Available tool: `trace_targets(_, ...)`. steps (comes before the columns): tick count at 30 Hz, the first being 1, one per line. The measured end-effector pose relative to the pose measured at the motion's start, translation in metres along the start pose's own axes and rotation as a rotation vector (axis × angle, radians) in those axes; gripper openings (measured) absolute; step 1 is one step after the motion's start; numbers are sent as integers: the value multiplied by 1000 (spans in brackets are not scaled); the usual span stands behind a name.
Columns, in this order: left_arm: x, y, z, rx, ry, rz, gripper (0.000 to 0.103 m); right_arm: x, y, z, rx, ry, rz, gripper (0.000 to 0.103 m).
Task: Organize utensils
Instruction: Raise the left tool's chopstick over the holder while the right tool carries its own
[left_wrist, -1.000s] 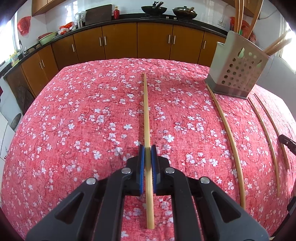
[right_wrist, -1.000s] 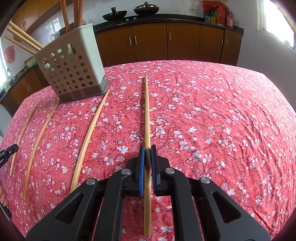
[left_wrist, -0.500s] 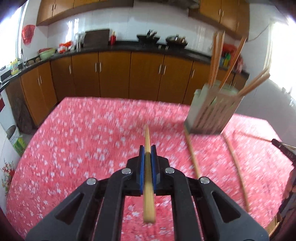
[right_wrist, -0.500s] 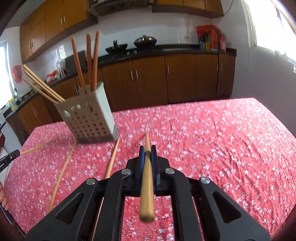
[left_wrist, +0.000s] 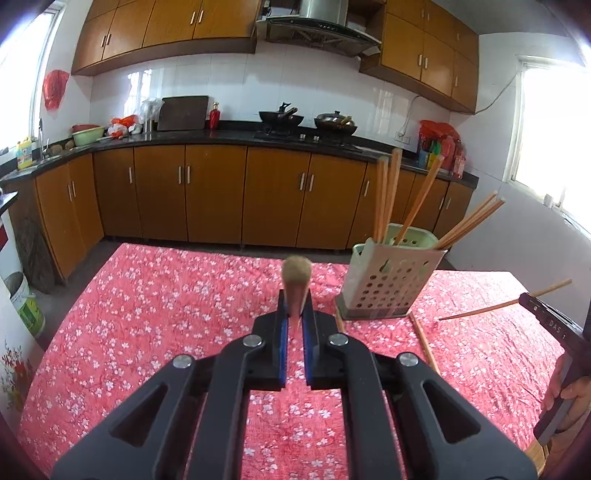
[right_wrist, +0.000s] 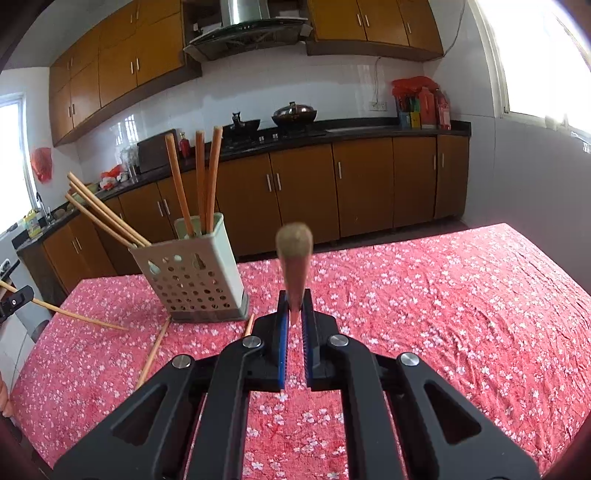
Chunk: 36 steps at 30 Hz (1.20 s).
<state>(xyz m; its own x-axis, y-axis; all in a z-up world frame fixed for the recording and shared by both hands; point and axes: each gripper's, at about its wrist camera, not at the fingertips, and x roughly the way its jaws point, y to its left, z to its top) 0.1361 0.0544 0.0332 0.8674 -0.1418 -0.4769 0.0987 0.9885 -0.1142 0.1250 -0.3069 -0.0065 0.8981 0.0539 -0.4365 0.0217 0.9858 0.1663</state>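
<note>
My left gripper (left_wrist: 294, 317) is shut on a wooden chopstick (left_wrist: 296, 284) and holds it above the red floral tablecloth (left_wrist: 166, 302), butt end towards the camera. My right gripper (right_wrist: 294, 314) is shut on another chopstick (right_wrist: 294, 266), also lifted. A perforated grey utensil holder (left_wrist: 388, 280) with several chopsticks in it stands right of the left gripper; in the right wrist view the holder (right_wrist: 192, 280) is to the left. Each view shows the other gripper at its edge with its chopstick (left_wrist: 506, 304) (right_wrist: 74, 316) slanting down.
Loose chopsticks (left_wrist: 424, 339) (right_wrist: 153, 350) lie on the cloth by the holder's base. Wooden kitchen cabinets (left_wrist: 207, 192) and a black counter with woks (left_wrist: 280, 118) stand beyond the table's far edge. A window (right_wrist: 535, 55) is on the right.
Both grippers have lifted their chopsticks off the cloth and tipped them up, so the butt ends now point at the cameras. The views rose from the table to the kitchen.
</note>
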Motion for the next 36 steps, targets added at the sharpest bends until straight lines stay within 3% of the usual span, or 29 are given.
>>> trace_targets(8,-36,-38,38,39,-82,-145,8,-46,10,48,35,-131,131,7)
trace_targets(14,-52,-73,68,68,-124,-251,8,-68,24,77,-6,-135,245,7)
trace_targets(17,-53,-88,81,88,-171,-230,8,-71,29,85,-14,-137,282,7)
trace_targets(23,-38,-109,108,101,-183,-203,8,-60,48,115,-45,-153,283,7)
trace_targets(31,12,-122,128,151,-58,-156,8,8,77,133,-106,43,212,7)
trace_targets(36,43,-121,125,157,16,-137,8,30,88,130,-133,107,196,7)
